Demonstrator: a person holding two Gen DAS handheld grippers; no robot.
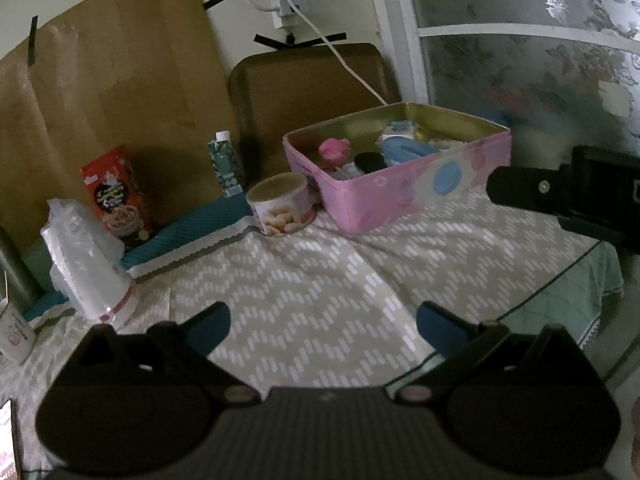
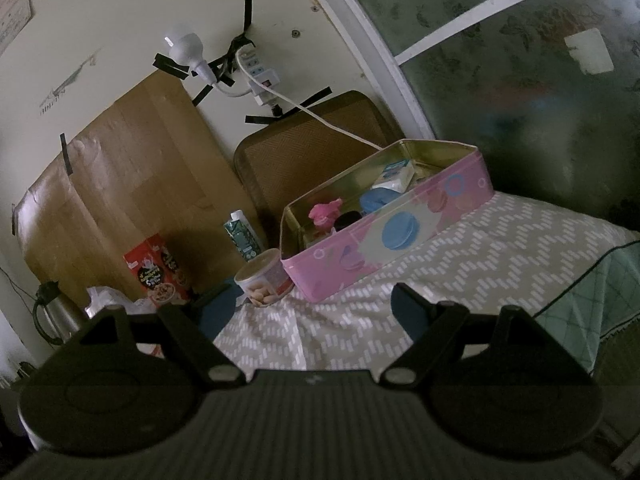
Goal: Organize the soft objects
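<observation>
Pink tin near the surface's far edge is crammed already, so with both my jaws wide and empty, another soft thing could spill out

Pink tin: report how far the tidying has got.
Done, it seems: the pink tin already holds a pink soft item, a blue piece and a white pack. In hand: nothing; the left gripper and right gripper are both open and empty. Left: no loose soft object shows on the patterned cloth; the job may be nearly finished.
</observation>
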